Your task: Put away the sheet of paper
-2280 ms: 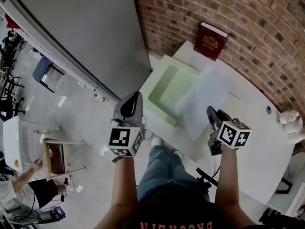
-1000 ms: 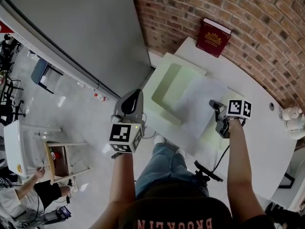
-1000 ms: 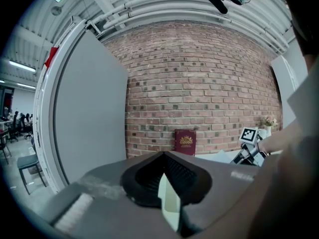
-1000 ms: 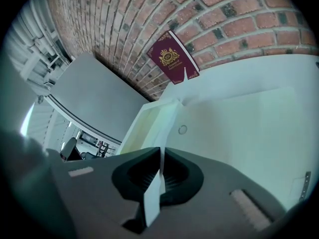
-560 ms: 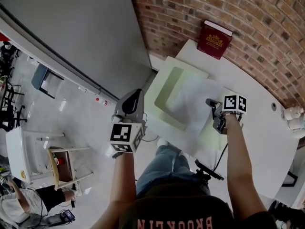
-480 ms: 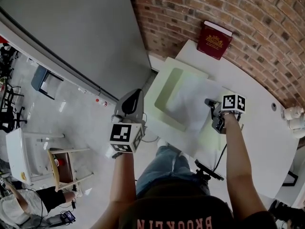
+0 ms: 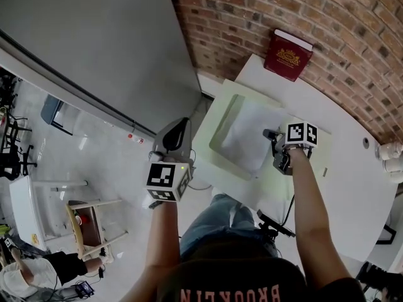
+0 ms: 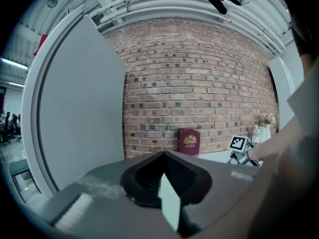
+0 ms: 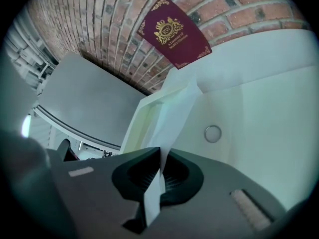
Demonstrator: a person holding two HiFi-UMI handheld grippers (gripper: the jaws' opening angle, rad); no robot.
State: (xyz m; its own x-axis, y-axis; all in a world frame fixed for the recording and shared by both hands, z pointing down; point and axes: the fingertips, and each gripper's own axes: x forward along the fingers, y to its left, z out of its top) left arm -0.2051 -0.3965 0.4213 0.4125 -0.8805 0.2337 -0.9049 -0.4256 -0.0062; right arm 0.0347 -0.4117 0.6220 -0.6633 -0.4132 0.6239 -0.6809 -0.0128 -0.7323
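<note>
The white sheet of paper (image 7: 242,136) hangs by its near-right edge from my right gripper (image 7: 269,135), which is shut on it. The sheet lies over the hollow of a pale green tray (image 7: 214,163) at the table's left end. In the right gripper view the sheet (image 9: 177,108) rises edge-on from the jaws of my right gripper (image 9: 160,154) toward the tray (image 9: 142,114). My left gripper (image 7: 181,126) is shut with nothing in it and hovers off the table, left of the tray. It (image 8: 163,156) faces the brick wall.
A dark red book (image 7: 288,55) leans on the brick wall behind the tray. The white table (image 7: 343,187) stretches right, with white objects (image 7: 390,159) at its far edge. A grey panel (image 7: 94,43) stands at left, and below it the floor holds a wooden chair (image 7: 88,225).
My right gripper has carried the sheet left and away from me, from beside the tray to over its hollow. The left gripper has hardly moved.
</note>
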